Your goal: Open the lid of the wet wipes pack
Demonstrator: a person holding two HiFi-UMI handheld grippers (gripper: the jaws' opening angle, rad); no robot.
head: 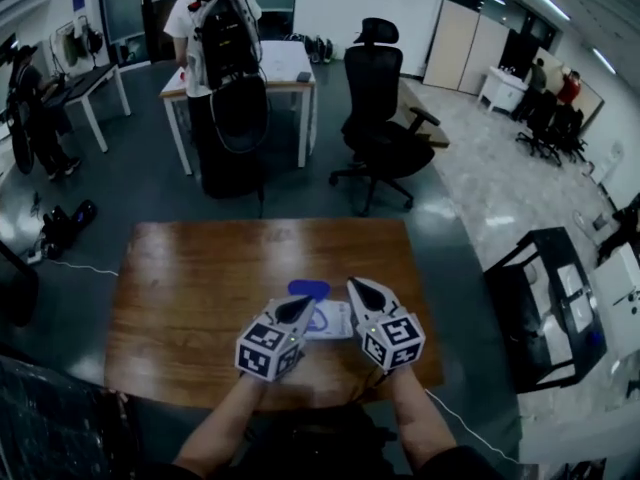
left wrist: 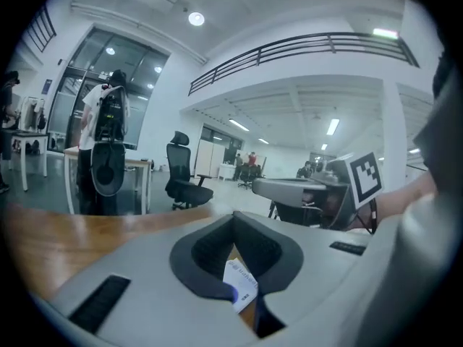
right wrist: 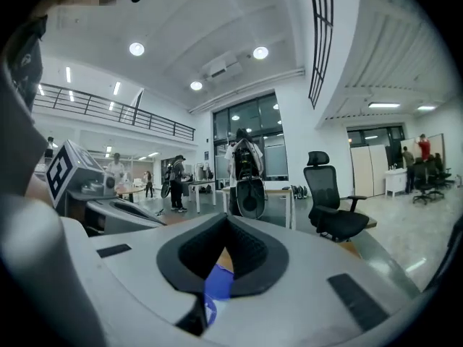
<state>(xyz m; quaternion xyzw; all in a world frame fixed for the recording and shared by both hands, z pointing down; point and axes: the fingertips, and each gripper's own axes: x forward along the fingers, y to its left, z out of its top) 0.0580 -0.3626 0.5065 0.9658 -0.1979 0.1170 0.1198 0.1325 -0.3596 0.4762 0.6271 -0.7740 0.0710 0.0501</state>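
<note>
A wooden bench (head: 190,288) is seen on a dark floor (head: 140,193). Beyond it a black office chair (head: 380,118) is set (headrest and armrests fitted). A white table (head: 290,68) is placed to its left, and a person (head: 215,28) wearing a backpack is stood at that table. A black desk (head: 545,298) is found at the right, well apart from the bench.

left gripper (head: 306,302) 1 | right gripper (head: 353,285) 1 | wet wipes pack (head: 332,321) 1 | wooden table (head: 180,288) 1
</note>
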